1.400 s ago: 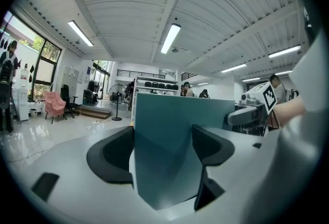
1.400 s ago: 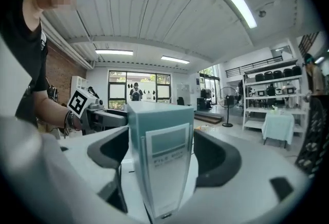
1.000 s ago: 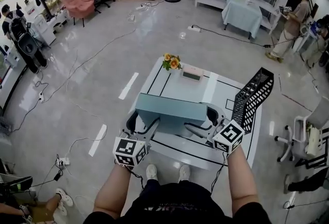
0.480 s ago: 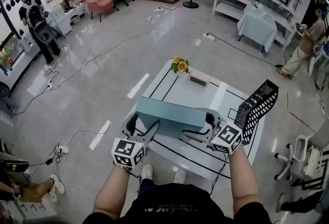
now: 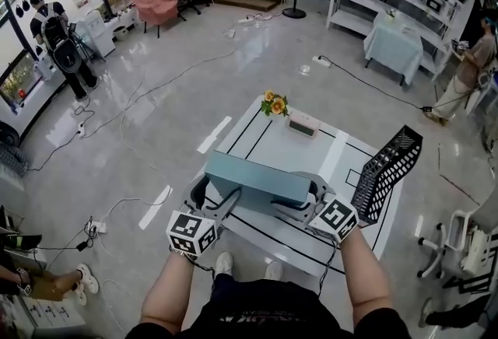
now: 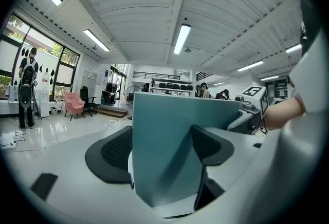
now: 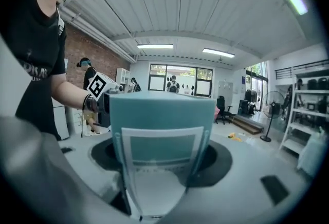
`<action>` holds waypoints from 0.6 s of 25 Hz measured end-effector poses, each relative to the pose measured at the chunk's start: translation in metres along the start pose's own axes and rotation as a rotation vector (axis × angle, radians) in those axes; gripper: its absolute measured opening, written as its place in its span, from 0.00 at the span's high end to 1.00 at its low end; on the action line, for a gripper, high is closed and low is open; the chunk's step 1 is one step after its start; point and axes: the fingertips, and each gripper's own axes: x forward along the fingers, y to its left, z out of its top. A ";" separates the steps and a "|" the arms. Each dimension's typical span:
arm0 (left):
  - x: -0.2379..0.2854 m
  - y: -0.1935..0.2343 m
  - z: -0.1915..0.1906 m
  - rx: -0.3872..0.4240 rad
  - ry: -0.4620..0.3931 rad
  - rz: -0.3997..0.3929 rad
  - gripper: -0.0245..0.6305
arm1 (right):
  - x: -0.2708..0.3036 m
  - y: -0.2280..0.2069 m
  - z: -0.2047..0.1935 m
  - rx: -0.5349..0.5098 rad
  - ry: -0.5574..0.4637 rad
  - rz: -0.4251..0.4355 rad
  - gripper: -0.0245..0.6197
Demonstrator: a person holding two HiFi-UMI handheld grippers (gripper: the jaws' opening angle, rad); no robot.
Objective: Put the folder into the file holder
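Observation:
A teal box folder (image 5: pixel 257 178) stands lengthwise over the near part of the white table (image 5: pixel 268 145), spanning both grippers. My left gripper (image 5: pixel 212 198) is shut on its left end; in the left gripper view the folder (image 6: pixel 169 135) fills the gap between both dark pads (image 6: pixel 110 153). My right gripper (image 5: pixel 305 199) holds the right end, its jaws just closed in on the labelled spine (image 7: pixel 162 115), which sits between the pads and touches them. The black mesh file holder (image 5: pixel 387 163) leans at the table's right edge, to the right of the right gripper.
A small flower pot (image 5: pixel 272 104) and a tissue box (image 5: pixel 303 125) sit at the table's far edge. Black lines mark the tabletop. Cables run over the floor; a white chair (image 5: pixel 467 240) stands at the right. People stand at the room's edges.
The right gripper has shifted a little toward me and rolled, with its jaws drawn in on the folder's end. The left gripper and the folder stay where they were.

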 end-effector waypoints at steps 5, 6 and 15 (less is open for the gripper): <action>0.002 0.002 0.001 0.005 0.004 -0.027 0.41 | 0.001 0.001 0.002 0.003 -0.021 -0.061 0.48; 0.003 0.003 0.001 0.006 0.007 -0.035 0.41 | 0.001 0.002 0.002 0.005 -0.020 -0.070 0.49; 0.015 0.006 0.005 0.018 0.023 -0.125 0.41 | -0.002 0.004 0.003 0.063 -0.021 -0.172 0.52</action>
